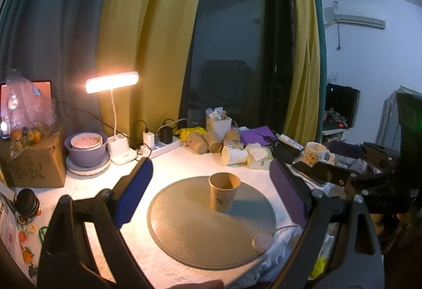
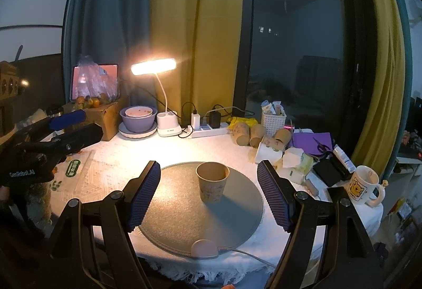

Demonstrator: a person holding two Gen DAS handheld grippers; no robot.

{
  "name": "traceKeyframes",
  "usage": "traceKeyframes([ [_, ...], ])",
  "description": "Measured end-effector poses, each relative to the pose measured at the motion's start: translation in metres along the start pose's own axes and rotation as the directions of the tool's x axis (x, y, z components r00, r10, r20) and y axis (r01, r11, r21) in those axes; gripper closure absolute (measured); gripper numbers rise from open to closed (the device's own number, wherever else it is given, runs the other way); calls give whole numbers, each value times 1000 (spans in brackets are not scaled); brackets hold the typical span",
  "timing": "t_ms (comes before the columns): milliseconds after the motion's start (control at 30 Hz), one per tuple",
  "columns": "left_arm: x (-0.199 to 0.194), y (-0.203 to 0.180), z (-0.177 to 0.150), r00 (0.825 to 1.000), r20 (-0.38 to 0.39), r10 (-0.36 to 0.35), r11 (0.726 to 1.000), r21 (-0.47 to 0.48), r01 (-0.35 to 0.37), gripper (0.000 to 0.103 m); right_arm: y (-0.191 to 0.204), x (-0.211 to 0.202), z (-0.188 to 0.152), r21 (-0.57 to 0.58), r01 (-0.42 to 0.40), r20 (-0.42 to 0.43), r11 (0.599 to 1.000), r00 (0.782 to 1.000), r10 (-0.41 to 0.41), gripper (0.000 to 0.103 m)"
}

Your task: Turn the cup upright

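Note:
A brown paper cup [image 1: 223, 191] stands upright, mouth up, on a round grey mat [image 1: 184, 231]. It also shows in the right wrist view [image 2: 212, 184] on the same mat [image 2: 171, 215]. My left gripper [image 1: 211, 183] is open and empty, its blue pads wide apart on either side of the cup and nearer to me. My right gripper [image 2: 208, 181] is open and empty, with the cup between and beyond its pads. The left gripper also shows at the left edge of the right wrist view [image 2: 76, 123], off the mat.
A lit desk lamp [image 2: 154, 66] stands at the back beside stacked bowls [image 2: 138, 119] and a power strip [image 2: 208, 130]. Several paper cups [image 2: 253, 134] lie on their sides at the back right. A cartoon mug [image 2: 362, 184] sits right. A small white device [image 2: 204, 248] lies on the mat's near edge.

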State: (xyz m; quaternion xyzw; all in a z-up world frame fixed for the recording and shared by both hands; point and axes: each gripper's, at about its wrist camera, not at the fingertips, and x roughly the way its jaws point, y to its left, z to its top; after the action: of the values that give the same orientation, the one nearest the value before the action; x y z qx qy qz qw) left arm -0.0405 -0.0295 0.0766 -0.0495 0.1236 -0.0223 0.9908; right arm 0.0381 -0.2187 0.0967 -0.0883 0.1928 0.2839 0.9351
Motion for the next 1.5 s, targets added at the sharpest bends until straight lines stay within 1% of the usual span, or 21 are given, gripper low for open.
traceKeyframes([
  [133, -2, 0, 0, 1000, 9, -1, 1000, 6, 1, 12, 1, 0, 0, 0, -1, -1, 1000, 1000, 1, 24],
  [1500, -3, -5, -1, 1000, 5, -6, 1000, 10, 6, 12, 2, 0, 0, 2, -2, -5, 1000, 1000, 2, 24],
])
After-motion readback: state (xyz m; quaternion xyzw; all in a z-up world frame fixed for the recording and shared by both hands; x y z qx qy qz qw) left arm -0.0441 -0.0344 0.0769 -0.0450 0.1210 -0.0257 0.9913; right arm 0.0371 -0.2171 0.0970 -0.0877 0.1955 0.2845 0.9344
